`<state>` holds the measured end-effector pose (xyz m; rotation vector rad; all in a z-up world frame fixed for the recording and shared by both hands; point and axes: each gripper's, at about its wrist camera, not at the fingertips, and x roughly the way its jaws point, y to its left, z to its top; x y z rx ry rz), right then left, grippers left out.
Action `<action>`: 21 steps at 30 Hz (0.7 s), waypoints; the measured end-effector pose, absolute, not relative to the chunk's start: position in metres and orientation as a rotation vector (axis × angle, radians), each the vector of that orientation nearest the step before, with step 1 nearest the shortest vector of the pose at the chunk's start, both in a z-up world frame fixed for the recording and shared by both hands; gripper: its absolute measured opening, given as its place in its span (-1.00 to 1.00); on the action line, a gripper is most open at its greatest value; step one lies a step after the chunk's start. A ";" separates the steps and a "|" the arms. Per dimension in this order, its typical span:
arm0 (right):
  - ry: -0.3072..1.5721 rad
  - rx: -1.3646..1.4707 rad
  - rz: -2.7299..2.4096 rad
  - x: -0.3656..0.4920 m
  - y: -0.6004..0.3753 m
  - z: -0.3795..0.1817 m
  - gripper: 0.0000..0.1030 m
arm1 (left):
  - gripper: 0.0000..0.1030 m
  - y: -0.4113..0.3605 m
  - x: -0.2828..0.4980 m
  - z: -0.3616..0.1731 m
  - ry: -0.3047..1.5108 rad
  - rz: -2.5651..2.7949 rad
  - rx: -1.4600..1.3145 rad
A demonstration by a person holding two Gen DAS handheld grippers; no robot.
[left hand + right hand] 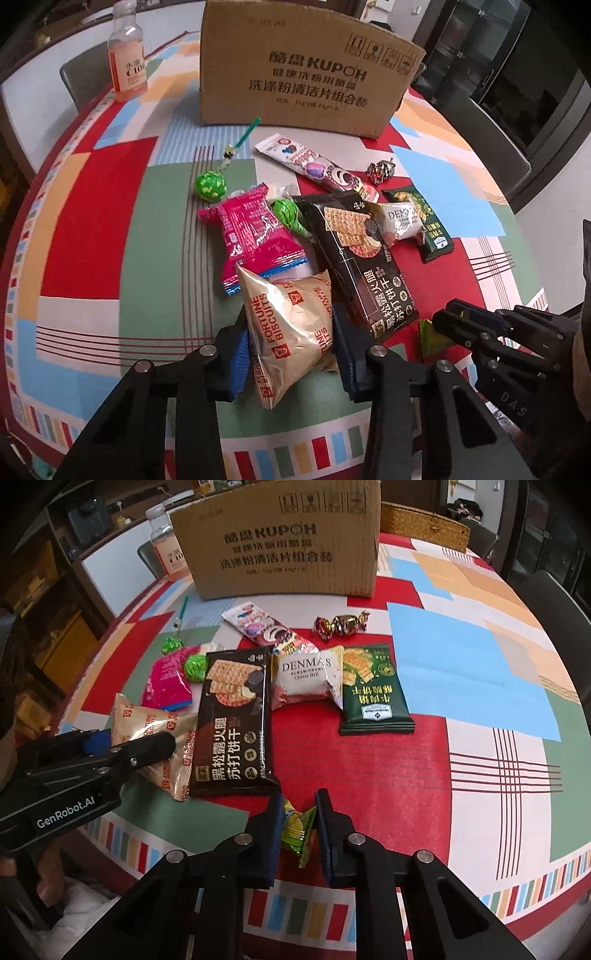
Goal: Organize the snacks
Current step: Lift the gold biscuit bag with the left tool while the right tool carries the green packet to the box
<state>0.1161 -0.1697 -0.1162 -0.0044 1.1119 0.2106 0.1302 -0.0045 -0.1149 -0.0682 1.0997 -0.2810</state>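
Observation:
A beige Fortune Biscuits pack (pixel 295 295) lies on the patterned tablecloth, and my left gripper (pixel 290 321) is shut on it, blue pads pressing both sides. My right gripper (pixel 299 805) is shut on a small green-and-yellow candy packet (pixel 297 829) at the table's near edge; the right gripper (pixel 454 317) also shows low right in the left wrist view. Between the two lies a black cracker pack (pixel 236 720). Behind it lie a pink pack (pixel 255 236), a white Denmas pack (pixel 306 679), a dark green pack (pixel 373 690) and a long white wrapper (pixel 314 166).
A big cardboard box (pixel 303 74) stands at the back of the table, with a drink bottle (pixel 125 62) to its left. Foil candies (pixel 341 624) and a green lollipop (pixel 209 184) lie in front of the box. Chairs ring the table.

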 end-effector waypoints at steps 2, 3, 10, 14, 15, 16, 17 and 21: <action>1.097 -0.003 0.217 0.115 -0.170 -0.113 -0.69 | -0.25 -0.005 0.127 -0.110 1.081 -0.276 -0.061; 1.087 -0.003 0.218 0.114 -0.170 -0.111 -0.70 | -0.25 -0.005 0.125 -0.107 1.073 -0.274 -0.057; 1.022 0.000 0.223 0.108 -0.172 -0.096 -0.70 | -0.25 -0.005 0.115 -0.087 1.006 -0.254 -0.027; 0.981 -0.009 0.228 0.109 -0.172 -0.085 -0.70 | -0.25 -0.007 0.114 -0.076 0.976 -0.250 -0.016; 0.970 -0.009 0.236 0.110 -0.171 -0.082 -0.70 | -0.25 -0.007 0.115 -0.073 0.968 -0.249 -0.015; 0.962 -0.010 0.244 0.112 -0.171 -0.080 -0.70 | -0.25 -0.007 0.115 -0.071 0.961 -0.248 -0.016; 0.955 -0.011 0.249 0.112 -0.170 -0.078 -0.70 | -0.25 -0.007 0.116 -0.068 0.955 -0.247 -0.017; 0.911 -0.010 0.270 0.122 -0.168 -0.065 -0.70 | -0.25 -0.006 0.121 -0.055 0.916 -0.237 -0.015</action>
